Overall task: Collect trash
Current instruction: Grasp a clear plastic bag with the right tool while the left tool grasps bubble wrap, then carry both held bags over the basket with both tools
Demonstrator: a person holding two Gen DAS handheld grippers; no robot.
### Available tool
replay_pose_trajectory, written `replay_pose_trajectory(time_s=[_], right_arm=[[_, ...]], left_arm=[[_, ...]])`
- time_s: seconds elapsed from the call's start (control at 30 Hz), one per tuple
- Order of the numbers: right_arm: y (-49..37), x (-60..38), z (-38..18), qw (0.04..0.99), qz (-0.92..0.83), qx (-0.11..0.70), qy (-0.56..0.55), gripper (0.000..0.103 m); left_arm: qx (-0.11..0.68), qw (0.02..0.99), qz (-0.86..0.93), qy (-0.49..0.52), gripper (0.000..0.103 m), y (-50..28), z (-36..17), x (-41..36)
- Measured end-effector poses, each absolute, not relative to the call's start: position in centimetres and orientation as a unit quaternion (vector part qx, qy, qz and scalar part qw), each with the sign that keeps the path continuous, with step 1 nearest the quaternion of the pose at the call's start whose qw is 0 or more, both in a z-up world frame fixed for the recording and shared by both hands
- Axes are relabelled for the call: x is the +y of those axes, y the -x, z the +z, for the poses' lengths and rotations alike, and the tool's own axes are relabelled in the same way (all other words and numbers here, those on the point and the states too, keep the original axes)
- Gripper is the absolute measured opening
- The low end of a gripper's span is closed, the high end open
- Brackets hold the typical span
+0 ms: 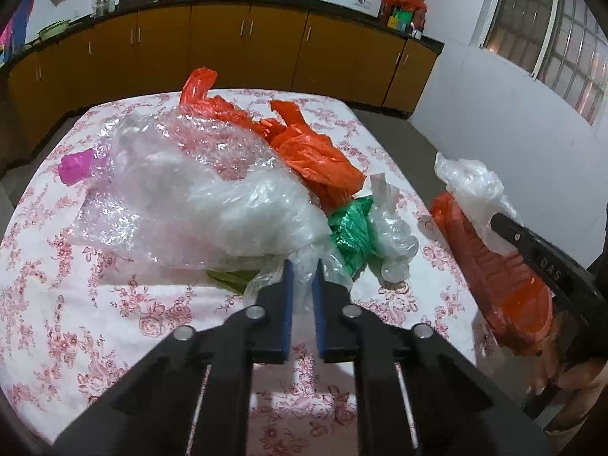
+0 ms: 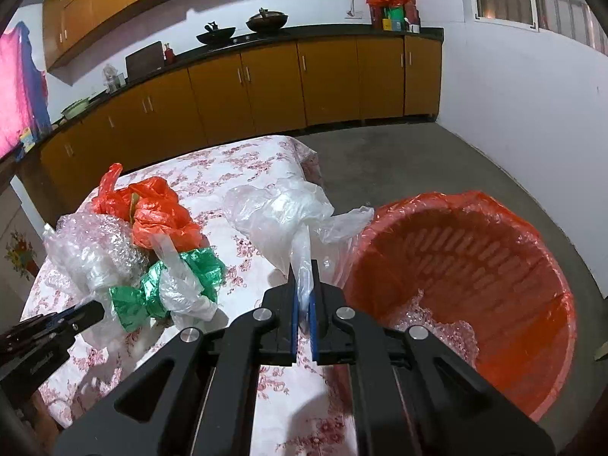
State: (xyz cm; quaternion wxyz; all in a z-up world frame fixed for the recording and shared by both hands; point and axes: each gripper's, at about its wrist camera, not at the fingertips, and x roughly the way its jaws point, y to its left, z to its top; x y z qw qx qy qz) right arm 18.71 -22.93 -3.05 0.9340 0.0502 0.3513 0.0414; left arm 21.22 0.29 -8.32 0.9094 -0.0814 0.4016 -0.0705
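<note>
Two hand-held grippers, one bench of plastic trash

Item 1. Right hand-held gripper (image 2: 304, 285): blue pads pressed together on a twisted neck of a clear plastic bag (image 2: 281, 212); the bag's crumpled body stands up above the bench edge, just left of the basket.

Item 2. Left hand-held gripper (image 1: 304, 277): pads narrowly apart, thin clear film (image 1: 304, 285) lying between them; whether it is pinched, I cannot tell.

Item 3. Orange basket (image 2: 475, 273): lined with orange plastic, on the floor right of the bench, some bubble wrap in its bottom.

Item 4. Bench (image 1: 76, 304): covered with a pink floral cloth. On it, a heap: bubble wrap sheet (image 1: 182, 190) to the left, orange bag (image 1: 311, 155) behind at the far side, green bag (image 1: 349, 231) to the near right with clear plastic tangled round it, a magenta scrap (image 1: 76, 167) at far left.
</note>
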Motion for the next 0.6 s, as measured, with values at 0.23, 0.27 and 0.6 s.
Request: replay_pose_trajectory(time_s=[0.23, 0.27, 0.6], right_arm=[[-17.3, -23.5, -2.0, 0.937, 0.044, 0.340, -0.061, 0.005], [-17.1, -23.6, -1.9, 0.938, 0.045, 0.338, -0.062, 0.005], [-14.4, -24.9, 0.0, 0.943, 0.037, 0.321, -0.075, 0.005]], left_arm=[[0.364, 0.925, -0.078, 0.077, 0.004, -19.7, -6.4, 1.5], [0.360, 0.927, -0.078, 0.077, 0.004, -19.5, -6.0, 1.6], [0.330, 0.934, -0.110, 0.077, 0.004, -18.4, -1.9, 0.4]])
